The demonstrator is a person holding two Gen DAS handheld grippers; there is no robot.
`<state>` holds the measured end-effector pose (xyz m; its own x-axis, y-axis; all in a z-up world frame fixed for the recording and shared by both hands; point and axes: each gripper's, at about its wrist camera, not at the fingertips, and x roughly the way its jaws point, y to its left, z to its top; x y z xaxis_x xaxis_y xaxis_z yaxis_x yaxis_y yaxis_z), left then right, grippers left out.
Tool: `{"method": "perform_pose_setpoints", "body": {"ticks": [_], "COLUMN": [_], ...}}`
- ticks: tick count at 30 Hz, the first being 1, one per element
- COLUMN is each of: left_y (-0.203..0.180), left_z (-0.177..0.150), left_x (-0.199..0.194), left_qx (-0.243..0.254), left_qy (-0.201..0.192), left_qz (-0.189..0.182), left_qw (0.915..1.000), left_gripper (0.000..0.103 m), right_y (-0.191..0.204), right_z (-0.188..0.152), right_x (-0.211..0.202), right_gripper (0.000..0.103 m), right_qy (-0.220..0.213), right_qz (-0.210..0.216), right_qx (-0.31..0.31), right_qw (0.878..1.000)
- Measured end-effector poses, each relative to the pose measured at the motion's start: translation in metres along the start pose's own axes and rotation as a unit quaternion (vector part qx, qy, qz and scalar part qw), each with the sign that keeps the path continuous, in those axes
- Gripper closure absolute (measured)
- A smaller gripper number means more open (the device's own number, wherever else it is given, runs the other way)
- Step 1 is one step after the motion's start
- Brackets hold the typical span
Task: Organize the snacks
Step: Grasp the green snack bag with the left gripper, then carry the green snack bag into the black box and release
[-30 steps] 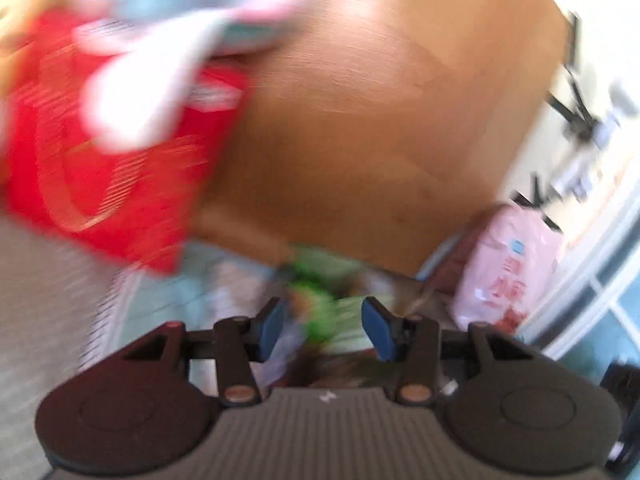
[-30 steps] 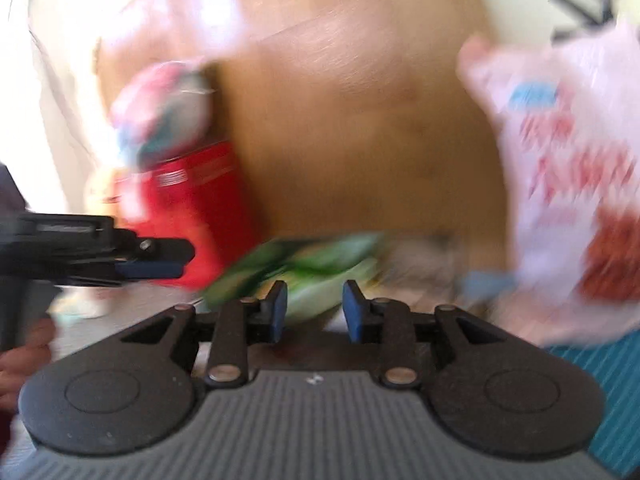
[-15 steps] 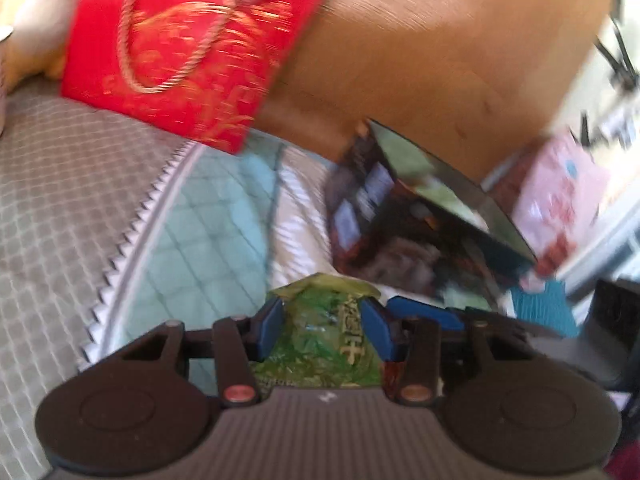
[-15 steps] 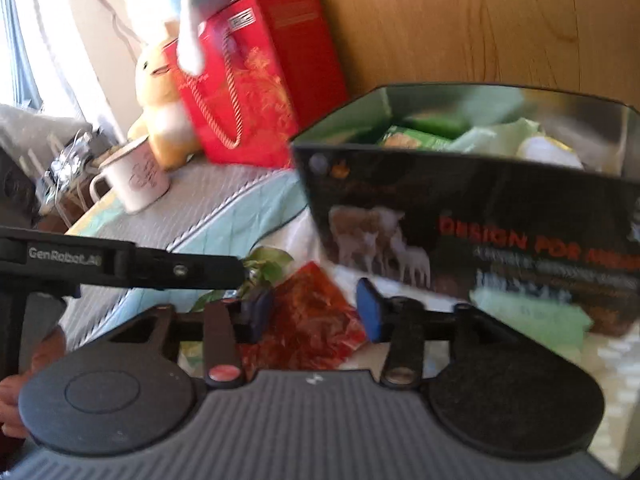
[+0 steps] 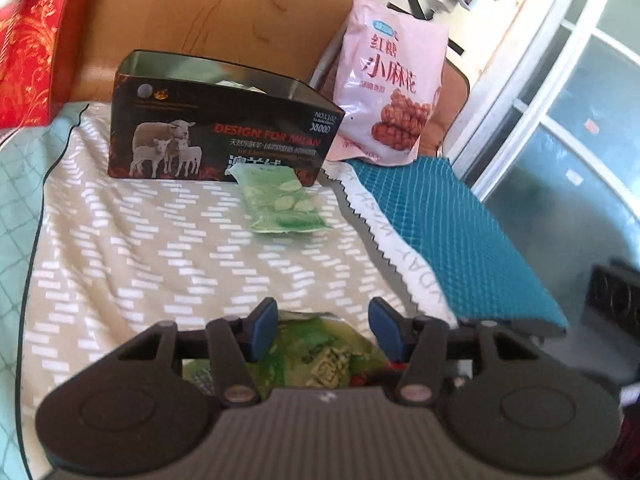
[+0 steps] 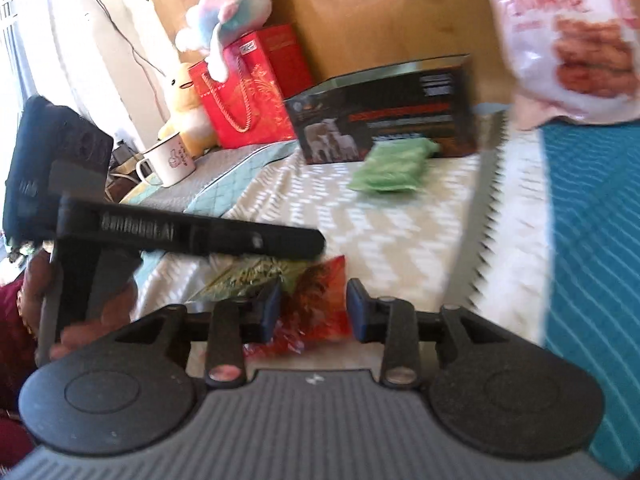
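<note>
A bed spread with a zigzag-patterned cloth (image 5: 160, 240) lay before a wooden headboard (image 5: 224, 12). My left gripper (image 5: 323, 330) had just been opening; its jaws stood apart, a dark green snack packet (image 5: 320, 354) lying loose between them near the cloth's front edge. My right gripper (image 6: 313, 312) was parted too, a red snack packet (image 6: 316, 304) between its pads, whether touched I could not tell. Toward the back edge stood the open black tin (image 5: 216, 136), a pale green packet (image 5: 280, 204) just before it, a pink bag (image 5: 394, 92) leaning at its right.
</note>
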<state>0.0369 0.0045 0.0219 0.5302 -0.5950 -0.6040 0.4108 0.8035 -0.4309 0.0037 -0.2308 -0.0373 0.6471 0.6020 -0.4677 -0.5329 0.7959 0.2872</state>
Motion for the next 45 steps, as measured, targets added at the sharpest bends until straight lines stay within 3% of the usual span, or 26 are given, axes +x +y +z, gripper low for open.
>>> {"method": "perform_pose_setpoints", "body": {"ticks": [2, 6, 14, 17, 18, 19, 22, 24, 26, 28, 30, 34, 35, 38, 40, 41, 42, 45], "left_y": [0.013, 0.044, 0.057, 0.053, 0.052, 0.052, 0.052, 0.056, 0.060, 0.063, 0.064, 0.055, 0.053, 0.050, 0.048, 0.047, 0.047, 0.041], "left_z": [0.004, 0.001, -0.033, -0.033, -0.032, -0.031, -0.027, -0.026, -0.026, -0.025, -0.023, -0.014, -0.012, -0.005, 0.001, 0.005, 0.011, 0.038], "left_x": [-0.012, -0.041, -0.045, -0.042, -0.040, -0.037, -0.036, -0.038, -0.041, -0.045, -0.044, -0.030, -0.025, -0.012, -0.008, -0.007, -0.008, -0.013], "left_qx": [-0.039, -0.134, -0.201, -0.199, -0.202, -0.204, -0.197, -0.201, -0.204, -0.211, -0.217, -0.209, -0.211, -0.224, -0.222, -0.219, -0.215, -0.185], "left_qy": [-0.014, -0.027, 0.020, 0.011, 0.015, 0.014, 0.008, 0.003, -0.003, -0.009, -0.010, -0.002, 0.002, 0.008, 0.007, 0.007, 0.005, -0.016], "left_qz": [-0.001, -0.021, -0.057, -0.068, -0.075, -0.069, -0.061, -0.062, -0.060, -0.060, -0.068, -0.079, -0.088, -0.120, -0.137, -0.141, -0.144, -0.137], "left_qw": [0.9991, 0.9904, 0.9777, 0.9776, 0.9763, 0.9765, 0.9786, 0.9777, 0.9772, 0.9756, 0.9737, 0.9747, 0.9734, 0.9672, 0.9653, 0.9654, 0.9660, 0.9730], "left_gripper": [0.051, 0.051, 0.050, 0.055, 0.058, 0.059, 0.059, 0.056, 0.051, 0.033, 0.025, 0.021, 0.021, 0.033, 0.065, 0.073, 0.078, 0.077], "right_y": [0.003, -0.005, 0.000, 0.009, 0.009, 0.008, 0.002, -0.012, -0.029, -0.047, -0.066, -0.091, -0.091, -0.086, -0.083, -0.081, -0.078, -0.071], "right_z": [0.002, 0.010, 0.020, 0.017, 0.017, 0.016, 0.008, 0.005, 0.002, 0.000, -0.003, -0.018, -0.022, -0.022, -0.016, -0.010, -0.002, 0.032], "right_x": [-0.006, -0.013, 0.024, 0.028, 0.029, 0.029, 0.026, 0.025, 0.021, 0.015, 0.009, 0.012, 0.012, 0.010, 0.006, 0.003, 0.003, 0.002], "right_gripper": [0.064, 0.063, 0.059, 0.066, 0.080, 0.085, 0.091, 0.092, 0.093, 0.094, 0.094, 0.094, 0.094, 0.094, 0.094, 0.093, 0.094, 0.095], "right_qy": [-0.011, -0.030, 0.013, 0.001, 0.006, 0.005, -0.005, -0.005, -0.017, -0.038, -0.058, -0.056, -0.054, -0.051, -0.054, -0.057, -0.061, -0.081], "right_qz": [-0.012, 0.020, 0.080, 0.069, 0.073, 0.078, 0.084, 0.100, 0.110, 0.117, 0.129, 0.193, 0.203, 0.213, 0.210, 0.206, 0.201, 0.184], "right_qx": [-0.007, 0.015, 0.012, 0.000, 0.007, 0.019, 0.041, 0.093, 0.158, 0.215, 0.278, 0.392, 0.404, 0.403, 0.387, 0.373, 0.359, 0.302], "right_qw": [1.000, 0.999, 0.997, 0.998, 0.997, 0.997, 0.996, 0.991, 0.981, 0.969, 0.950, 0.898, 0.890, 0.889, 0.896, 0.903, 0.909, 0.932]}}
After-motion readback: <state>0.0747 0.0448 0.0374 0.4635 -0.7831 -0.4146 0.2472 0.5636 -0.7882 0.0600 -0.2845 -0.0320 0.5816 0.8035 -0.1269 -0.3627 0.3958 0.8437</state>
